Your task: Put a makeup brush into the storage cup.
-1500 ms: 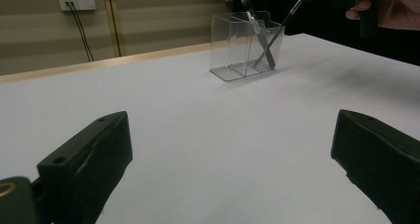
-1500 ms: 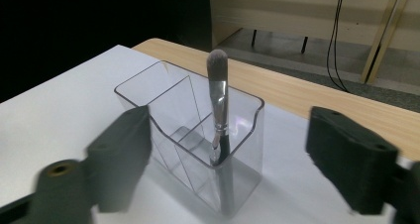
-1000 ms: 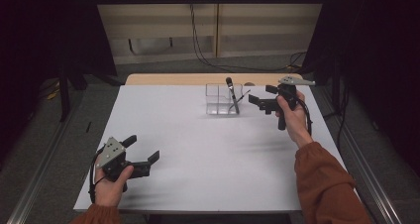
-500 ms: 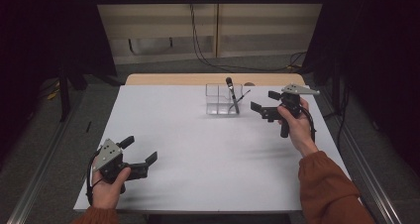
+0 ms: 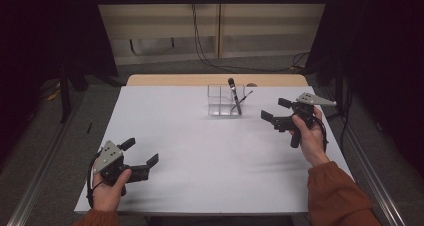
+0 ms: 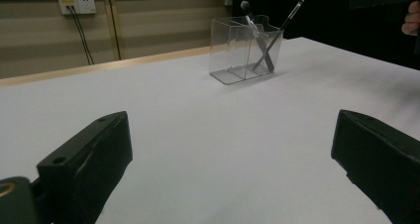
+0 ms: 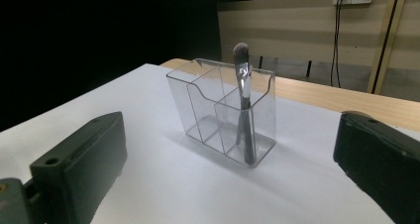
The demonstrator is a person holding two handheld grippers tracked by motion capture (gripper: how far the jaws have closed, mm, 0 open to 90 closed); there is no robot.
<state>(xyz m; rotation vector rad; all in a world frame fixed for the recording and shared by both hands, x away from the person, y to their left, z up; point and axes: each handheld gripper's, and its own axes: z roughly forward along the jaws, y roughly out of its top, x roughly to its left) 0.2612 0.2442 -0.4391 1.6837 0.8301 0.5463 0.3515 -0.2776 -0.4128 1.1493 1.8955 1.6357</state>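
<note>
Two brushes [image 5: 235, 97] stand crossed in a clear holder [image 5: 226, 100] at upper centre of the high view, toward the far edge of a white table [image 5: 200, 151]. The right gripper [image 5: 274, 116], at centre right of that frame, hangs just beside the holder with its jaws spread wide and nothing between them, pointing left toward it. The left gripper [image 5: 141, 153] sits at lower left, well apart from the holder, its jaws likewise wide and empty.

In the right gripper view the holder [image 7: 223, 110] fills the middle of the frame between the two black jaws, divided into compartments; the brushes stand in the right-hand one, a soft-headed brush [image 7: 242, 105] rising close to upright above the rim. In the left gripper view the holder [image 6: 245, 48] is small at upper centre, and the two handles [image 6: 270, 38] lean opposite ways, one head tilted to upper left, the thinner one to upper right.

The right hand is plainly the nearer. The brushes' long axes run roughly vertical, so any grasp would probably have to close across a stem above the rim, from the side, with the jaws level. Whether the stems touch where they cross cannot be told.
</note>
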